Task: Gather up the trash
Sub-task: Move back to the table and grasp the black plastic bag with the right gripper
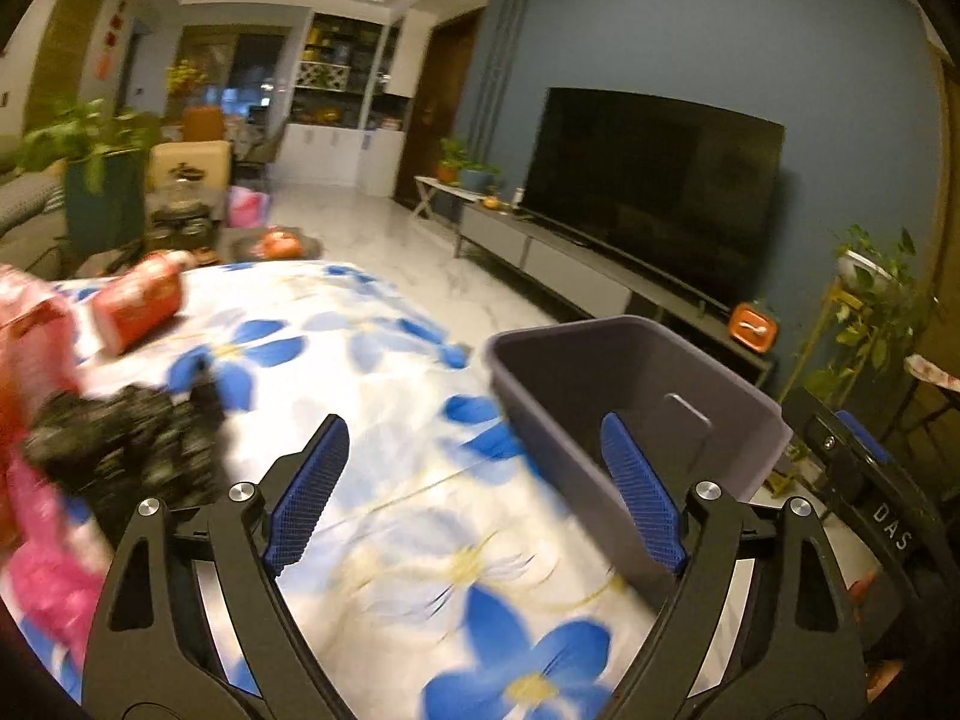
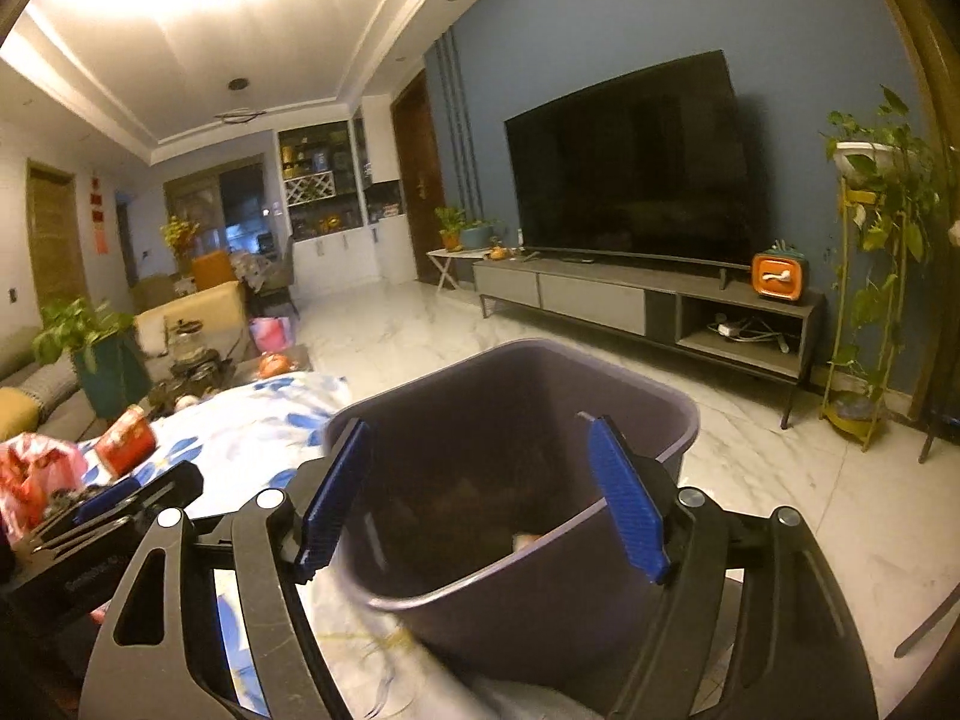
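Left gripper (image 1: 477, 492) fingers spread, empty, over the blue-flowered white cloth surface (image 1: 384, 372). Crumpled black wrapper (image 1: 120, 450) just left; red packet (image 1: 141, 306) beyond. Right gripper (image 2: 480, 492) fingers released, straddling the grey plastic bin (image 2: 678, 414).

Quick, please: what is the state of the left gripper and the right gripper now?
Left gripper: open, holding nothing, over the flowered cloth.
Right gripper: open, holding nothing, in front of the grey bin.

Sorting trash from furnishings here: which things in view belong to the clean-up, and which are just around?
Job:
grey bin
red packet
black crumpled wad
pink wrapper

Just around:
television
orange clock
plant stand
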Available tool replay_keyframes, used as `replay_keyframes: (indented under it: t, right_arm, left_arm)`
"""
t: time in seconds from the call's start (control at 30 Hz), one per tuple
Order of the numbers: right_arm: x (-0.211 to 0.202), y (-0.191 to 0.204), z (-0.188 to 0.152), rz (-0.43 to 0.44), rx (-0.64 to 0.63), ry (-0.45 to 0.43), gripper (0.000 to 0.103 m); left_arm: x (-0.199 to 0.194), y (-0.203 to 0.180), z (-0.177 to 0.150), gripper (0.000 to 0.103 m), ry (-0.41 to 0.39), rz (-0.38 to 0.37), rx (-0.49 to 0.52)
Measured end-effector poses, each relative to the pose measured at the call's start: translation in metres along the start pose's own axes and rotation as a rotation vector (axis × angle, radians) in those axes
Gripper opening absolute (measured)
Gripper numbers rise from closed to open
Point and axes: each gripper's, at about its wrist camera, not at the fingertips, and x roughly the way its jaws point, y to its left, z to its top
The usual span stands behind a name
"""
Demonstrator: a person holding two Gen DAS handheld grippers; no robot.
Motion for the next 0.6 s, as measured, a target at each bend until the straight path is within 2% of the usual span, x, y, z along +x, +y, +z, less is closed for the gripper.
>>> replay_keyframes:
  t: [0.27, 0.6]
  right_arm:
    - [-0.023, 0.031, -0.004, 0.064, -0.037, -0.014, 0.073]
    - [-0.041, 0.087, -0.019, 0.191, -0.107, 0.006, 0.073]
  left_arm:
    - [-0.061, 0.047, -0.012, 0.085, -0.046, 0.158, -0.057]
    - [-0.129, 0.11, -0.032, 0.085, -0.079, 0.384, -0.117]
